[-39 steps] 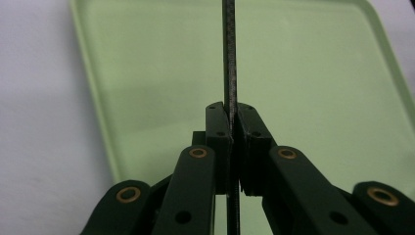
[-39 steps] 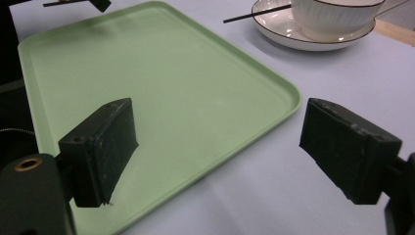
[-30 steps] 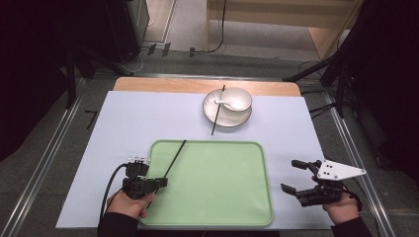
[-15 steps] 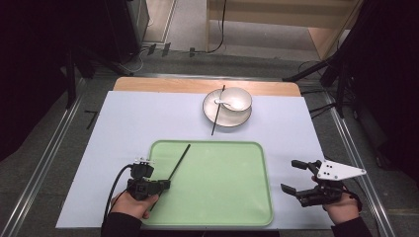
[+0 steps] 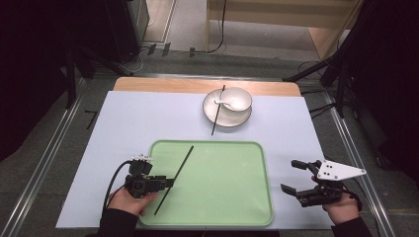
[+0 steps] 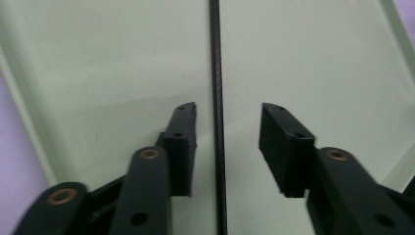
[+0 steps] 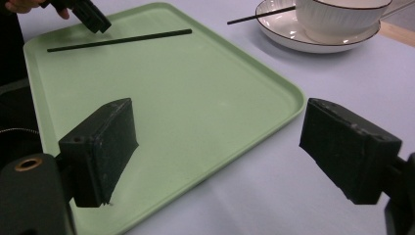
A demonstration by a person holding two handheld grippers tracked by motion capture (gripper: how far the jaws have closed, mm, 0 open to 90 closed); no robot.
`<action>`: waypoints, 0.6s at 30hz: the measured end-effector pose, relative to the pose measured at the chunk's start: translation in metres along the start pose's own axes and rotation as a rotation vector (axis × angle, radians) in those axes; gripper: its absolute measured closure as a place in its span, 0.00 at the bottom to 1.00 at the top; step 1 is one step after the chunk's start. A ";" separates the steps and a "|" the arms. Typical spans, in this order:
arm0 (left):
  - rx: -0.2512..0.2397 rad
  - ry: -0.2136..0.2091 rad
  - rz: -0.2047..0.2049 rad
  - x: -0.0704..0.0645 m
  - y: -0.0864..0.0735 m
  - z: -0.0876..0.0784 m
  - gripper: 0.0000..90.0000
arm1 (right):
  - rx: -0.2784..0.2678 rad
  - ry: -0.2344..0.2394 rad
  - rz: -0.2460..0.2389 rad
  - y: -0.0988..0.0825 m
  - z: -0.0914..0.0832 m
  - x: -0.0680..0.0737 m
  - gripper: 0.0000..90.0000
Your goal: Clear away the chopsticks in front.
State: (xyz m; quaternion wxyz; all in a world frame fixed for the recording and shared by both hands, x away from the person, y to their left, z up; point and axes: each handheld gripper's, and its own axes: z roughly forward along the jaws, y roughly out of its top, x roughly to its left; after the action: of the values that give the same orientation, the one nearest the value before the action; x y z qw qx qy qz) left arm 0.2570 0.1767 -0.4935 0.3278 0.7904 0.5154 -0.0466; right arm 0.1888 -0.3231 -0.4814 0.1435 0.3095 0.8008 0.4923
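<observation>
A: Where is the chopstick (image 5: 174, 179) at this moment?

B: It lies flat on the green tray (image 5: 232, 207), slanting from the lower left of the high view up toward the middle. In the left gripper view it runs as a thin black line (image 6: 217, 117) straight up the frame.

A: And the left gripper (image 5: 165, 183)?

B: Low over the tray's left part, its jaws standing apart with the chopstick lying between them, touching neither pad as far as I can tell.

A: So which step is this?

B: I judge it as the chopstick just set down on the tray, or about to be gripped; the open jaws around a resting stick fit either. A second chopstick (image 5: 217, 110) leans across the saucer (image 5: 227, 120) under the bowl (image 5: 235, 98) at the upper centre, with a spoon (image 5: 223, 102) in the bowl.

A: The right gripper (image 5: 295, 177)?

B: At the lower right, off the tray, jaws wide apart and holding nothing.

A: What does the next move call for?

B: Probably lifting the left gripper clear without nudging the stick, then reaching up the frame for the other chopstick, gripping it near its free lower end so the saucer is not disturbed.
</observation>
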 end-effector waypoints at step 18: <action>-0.041 -0.053 0.145 0.004 0.060 0.012 0.36 | -0.007 0.004 0.043 -0.005 -0.006 0.001 0.16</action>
State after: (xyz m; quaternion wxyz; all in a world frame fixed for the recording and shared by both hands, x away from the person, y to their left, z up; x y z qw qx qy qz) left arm 0.3128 0.1581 -0.4768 0.3598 0.8173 0.4489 -0.0332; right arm 0.1828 -0.3279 -0.4831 0.1321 0.3253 0.7925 0.4987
